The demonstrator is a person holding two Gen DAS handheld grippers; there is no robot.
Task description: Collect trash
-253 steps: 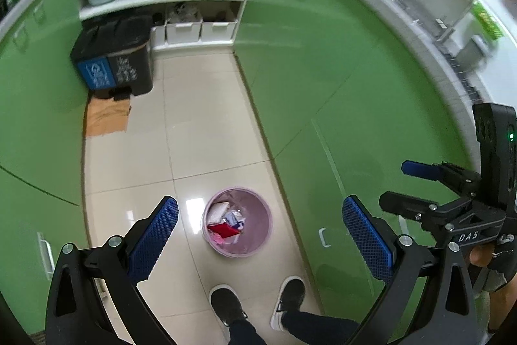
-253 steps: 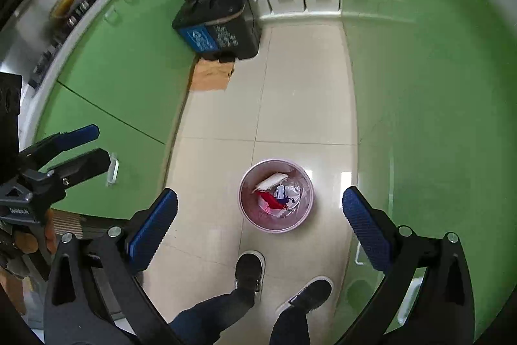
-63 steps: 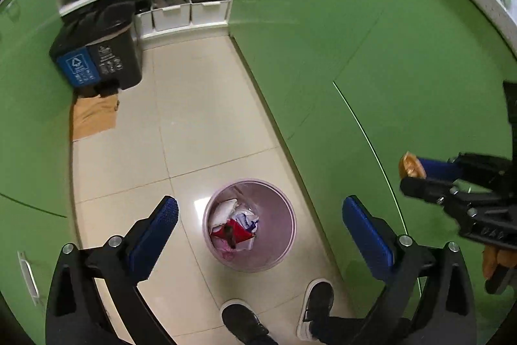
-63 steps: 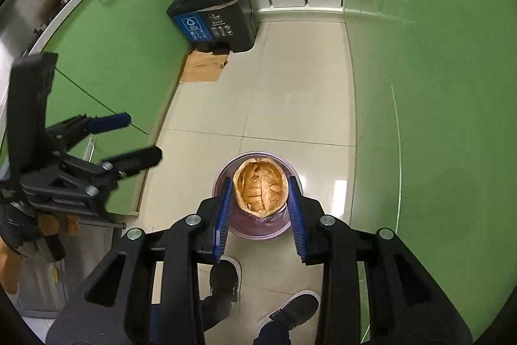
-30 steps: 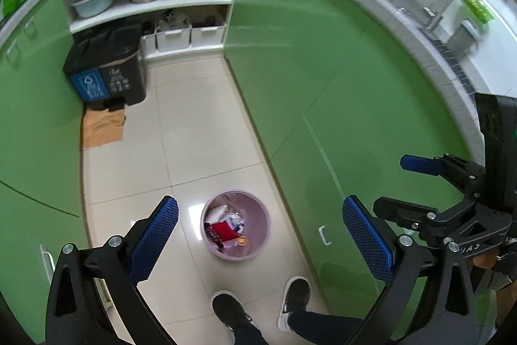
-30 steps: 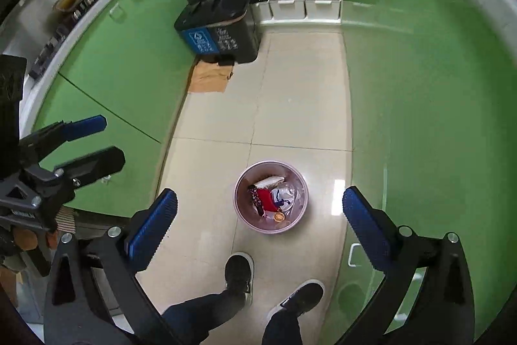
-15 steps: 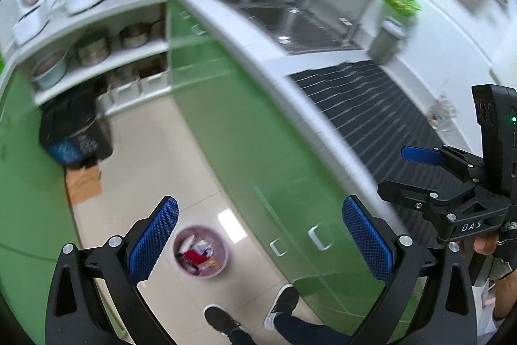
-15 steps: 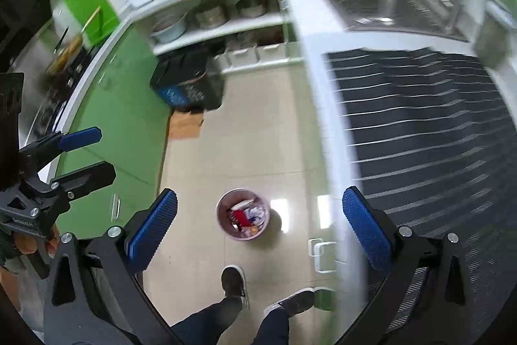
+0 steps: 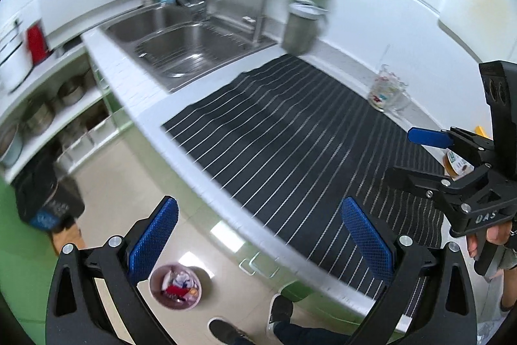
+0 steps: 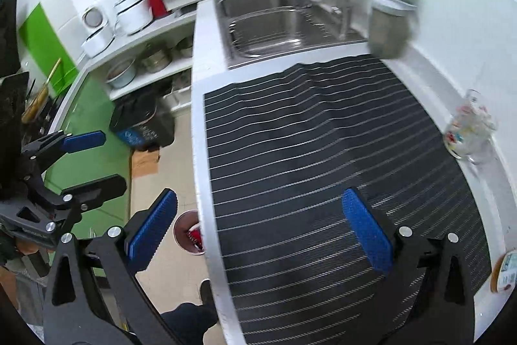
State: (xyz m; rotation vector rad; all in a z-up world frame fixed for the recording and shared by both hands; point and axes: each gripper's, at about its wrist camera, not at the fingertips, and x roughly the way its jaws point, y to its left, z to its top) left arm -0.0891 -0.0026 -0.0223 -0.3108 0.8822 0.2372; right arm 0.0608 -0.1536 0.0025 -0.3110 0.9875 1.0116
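A pink waste bin with trash in it stands on the floor below the counter; in the right wrist view only its rim shows beside the counter edge. My left gripper is open and empty, over the counter edge. My right gripper is open and empty, above the black striped mat. A small labelled cup or jar lies at the mat's right end; it also shows in the left wrist view behind the right gripper.
A steel double sink with taps lies beyond the mat. A steel canister and a glass mug stand by the wall. A dark recycling bin and shelves with pots stand across the floor. My shoes are below.
Both grippers have swung up from the floor and bin to the countertop. The bin now sits low and small in view. Both grippers stay open.
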